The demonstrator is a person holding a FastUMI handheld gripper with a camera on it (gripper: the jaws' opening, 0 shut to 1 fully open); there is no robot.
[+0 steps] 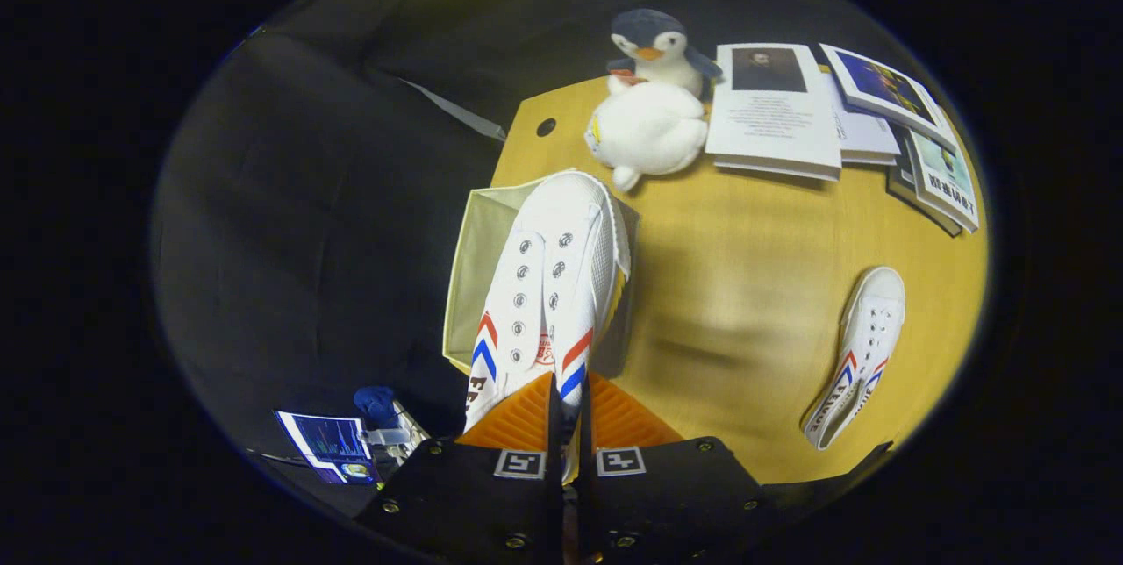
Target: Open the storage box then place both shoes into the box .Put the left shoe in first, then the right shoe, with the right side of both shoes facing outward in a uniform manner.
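Gripper view — tool point(568, 411) clamped on white shoe point(553, 284), above storage box point(478, 258).

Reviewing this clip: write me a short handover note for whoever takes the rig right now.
Claw: shut on the held shoe, gripping its heel end, toe pointing ahead.
Held shoe hangs over the open storage box at the table's edge.
Second shoe lies on the table, off to the right.
Done: box open, first shoe picked up.
Left: lower it in, release, then fetch and box the second shoe, right sides outward.
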